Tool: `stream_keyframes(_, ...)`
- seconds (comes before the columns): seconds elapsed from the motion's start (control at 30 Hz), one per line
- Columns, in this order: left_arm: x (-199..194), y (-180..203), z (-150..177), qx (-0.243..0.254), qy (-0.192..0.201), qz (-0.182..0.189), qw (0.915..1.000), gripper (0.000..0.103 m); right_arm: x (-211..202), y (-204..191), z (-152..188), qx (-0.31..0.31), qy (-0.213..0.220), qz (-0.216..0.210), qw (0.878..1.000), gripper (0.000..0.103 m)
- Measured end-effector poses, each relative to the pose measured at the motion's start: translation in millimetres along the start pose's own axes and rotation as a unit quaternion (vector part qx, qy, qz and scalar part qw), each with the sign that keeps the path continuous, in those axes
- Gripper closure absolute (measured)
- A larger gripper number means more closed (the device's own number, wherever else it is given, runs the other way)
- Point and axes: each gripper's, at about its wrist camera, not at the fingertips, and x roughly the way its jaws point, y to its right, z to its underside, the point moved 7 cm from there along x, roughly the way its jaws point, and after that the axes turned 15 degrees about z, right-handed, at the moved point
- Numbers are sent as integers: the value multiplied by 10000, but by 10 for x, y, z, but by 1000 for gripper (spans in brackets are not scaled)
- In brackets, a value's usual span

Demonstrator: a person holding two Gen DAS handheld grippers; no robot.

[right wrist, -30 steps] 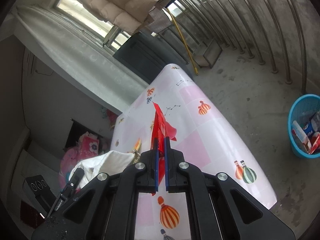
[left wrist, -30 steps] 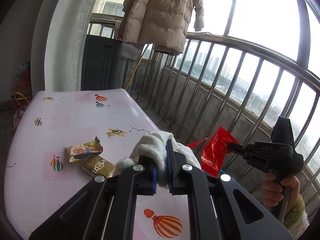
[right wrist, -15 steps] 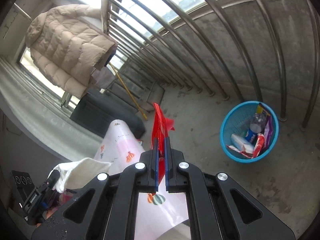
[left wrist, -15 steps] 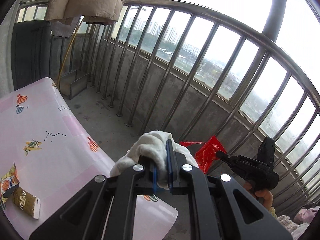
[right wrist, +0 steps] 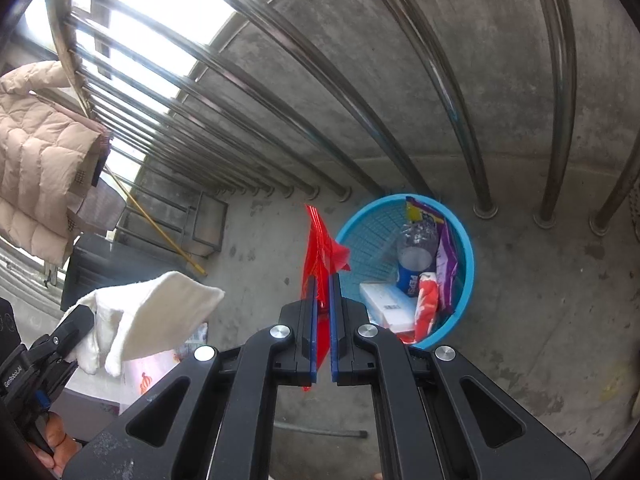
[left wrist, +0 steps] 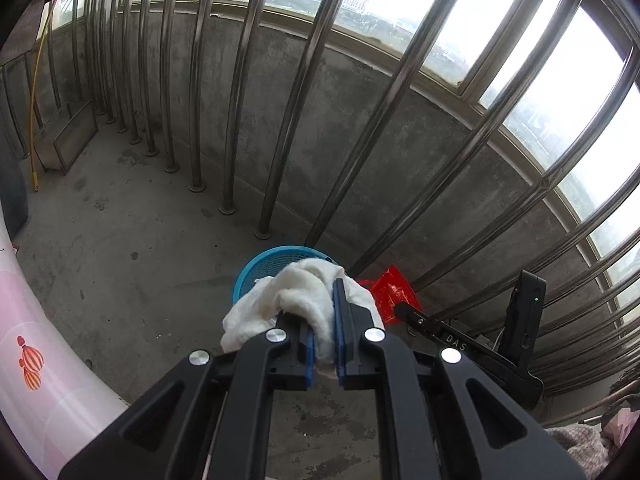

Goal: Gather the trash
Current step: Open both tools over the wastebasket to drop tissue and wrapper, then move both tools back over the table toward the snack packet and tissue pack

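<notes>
My left gripper (left wrist: 323,312) is shut on a crumpled white tissue (left wrist: 292,304), which hangs in front of the blue mesh basket (left wrist: 256,264) on the concrete floor. In the right wrist view the same tissue (right wrist: 152,316) shows at the lower left in that gripper. My right gripper (right wrist: 323,280) is shut on a red plastic wrapper (right wrist: 322,252), held just left of the blue basket (right wrist: 466,272). The basket holds a bottle, a white box and several wrappers. In the left wrist view the red wrapper (left wrist: 390,292) sticks out to the right of the tissue.
A steel railing (left wrist: 280,120) on a low concrete wall runs right behind the basket. The pink table edge (left wrist: 36,344) curves along the lower left. A padded beige coat (right wrist: 36,152) hangs at the far left. A metal frame and a yellow stick (left wrist: 60,136) stand in the corner.
Both grippers have swung away from the table and tilted down toward the floor. The blue basket has come into view ahead of each. The tissue and the red wrapper stay held.
</notes>
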Motion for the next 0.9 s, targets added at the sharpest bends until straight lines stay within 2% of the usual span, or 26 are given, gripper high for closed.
stream_keyframes(0.1, 437, -98, -126, 52, -207, -76, 9997, 94, 287, 53, -135, 137, -71, 176, 9997, 96)
stream_keyframes(0.17, 750, -208, -150, 20, -451, -107, 9989, 78, 545, 103, -181, 126, -186, 335, 9992, 93)
stream_keyframes(0.2, 889, -279, -137, -34, -534, -157, 9984, 57, 694, 151, -194, 159, -270, 412, 9987, 90)
stream_keyframes(0.23, 993, -349, -115, -83, -568, -238, 9981, 48, 840, 210, -178, 172, -403, 490, 9978, 74)
stream_keyframes(0.27, 1075, -417, -101, -120, -593, -337, 9976, 48, 970, 288, -145, 213, -576, 634, 9961, 59)
stream_keyframes(0.33, 1113, -521, -48, -273, -609, -402, 9970, 48, 1099, 439, -78, 435, -831, 758, 9927, 58)
stream_keyframes(0.43, 954, -543, -32, -489, -434, -154, 9977, 46, 1006, 556, -27, 634, -813, 616, 9928, 58)
stream_keyframes(0.63, 371, -373, -111, -257, 120, -169, 9995, 42, 632, 561, -49, 749, -545, 465, 9946, 56)
stream_keyframes(0.77, -248, -208, -78, -199, 543, -164, 9982, 37, 219, 336, -146, 579, -180, 210, 9979, 56)
stream_keyframes(0.9, -1042, -144, 171, -174, 1004, -375, 9941, 31, -150, -61, -139, 53, 69, -88, 9999, 52)
